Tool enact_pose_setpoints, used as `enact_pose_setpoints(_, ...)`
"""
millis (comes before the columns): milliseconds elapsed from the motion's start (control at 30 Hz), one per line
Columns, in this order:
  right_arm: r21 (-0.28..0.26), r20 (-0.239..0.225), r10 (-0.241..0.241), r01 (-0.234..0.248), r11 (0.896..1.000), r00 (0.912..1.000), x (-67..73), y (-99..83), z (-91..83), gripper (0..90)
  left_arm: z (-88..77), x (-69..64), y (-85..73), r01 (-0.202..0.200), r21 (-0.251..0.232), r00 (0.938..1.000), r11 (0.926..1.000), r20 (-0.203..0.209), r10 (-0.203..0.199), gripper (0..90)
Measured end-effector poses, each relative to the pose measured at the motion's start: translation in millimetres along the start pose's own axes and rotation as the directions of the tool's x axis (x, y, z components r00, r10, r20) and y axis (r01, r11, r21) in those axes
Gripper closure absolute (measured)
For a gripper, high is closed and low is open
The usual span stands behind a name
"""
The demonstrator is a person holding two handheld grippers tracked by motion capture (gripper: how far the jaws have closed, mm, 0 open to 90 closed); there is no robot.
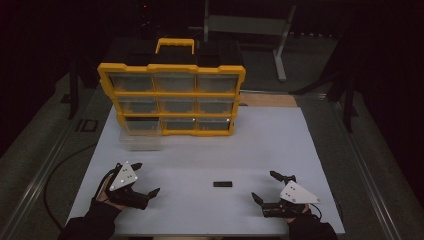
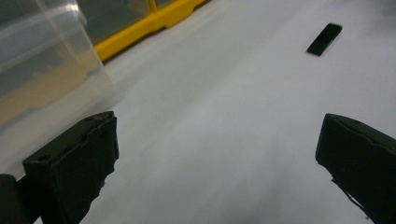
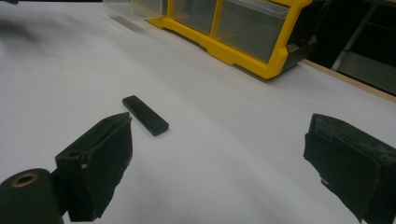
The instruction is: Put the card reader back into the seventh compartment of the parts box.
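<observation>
A small flat black bar [image 1: 222, 184] lies on the white table top [image 1: 250, 150] between my two grippers; it also shows as the bar [image 2: 324, 39] and the bar [image 3: 144, 115]. My left gripper [image 1: 145, 177] rests at the near left, open, nothing between its jaws; the same gripper [image 2: 219, 158] points across bare table. My right gripper [image 1: 266, 186] sits at the near right, open and empty, a hand's width right of the bar. In the right gripper view the gripper [image 3: 219, 158] has the bar just beyond its left jaw.
A yellow organiser case [image 1: 172, 97] with clear drawers and a handle stands upright at the back of the table. One clear drawer [image 1: 141, 140] sits pulled out on the table at its lower left, seen close as the drawer [image 2: 42, 70]. Dark floor surrounds the table.
</observation>
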State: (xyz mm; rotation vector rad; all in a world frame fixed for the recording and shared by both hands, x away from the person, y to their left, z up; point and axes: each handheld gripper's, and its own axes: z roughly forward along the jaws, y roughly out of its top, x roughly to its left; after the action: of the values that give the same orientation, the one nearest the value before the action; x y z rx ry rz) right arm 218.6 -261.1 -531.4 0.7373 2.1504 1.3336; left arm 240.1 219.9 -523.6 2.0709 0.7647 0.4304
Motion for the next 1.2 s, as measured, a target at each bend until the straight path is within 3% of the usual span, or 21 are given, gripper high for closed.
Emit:
enact_pose_setpoints(300,0.002,0.000,0.000,0.000,1.000,1.0000,0.5,0.4,0.7,7.9,-4.9,3.0,29.8,-0.042,-0.012,0.9979,0.9991,0.048,0.042,0.0)
enact_pose_setpoints(567,-0.001,-0.001,0.004,-0.004,1.000,1.0000,-0.2,0.0,0.4,7.9,-6.3,1.9,53.5,-0.073,-0.018,0.9923,0.9971,0.099,0.075,0.0)
enact_pose_setpoints(900,0.002,-0.001,0.005,-0.005,1.000,1.0000,-0.3,0.0,0.5,7.9,7.3,-8.8,78.1,-0.124,-0.027,0.9780,0.9919,0.166,0.127,0.0)
enact_pose_setpoints(1200,-0.003,0.000,0.010,-0.010,1.000,0.9999,-0.4,0.3,-0.4,7.9,25.8,-21.0,95.9,-0.174,-0.043,0.9595,0.9839,0.218,0.179,0.0)
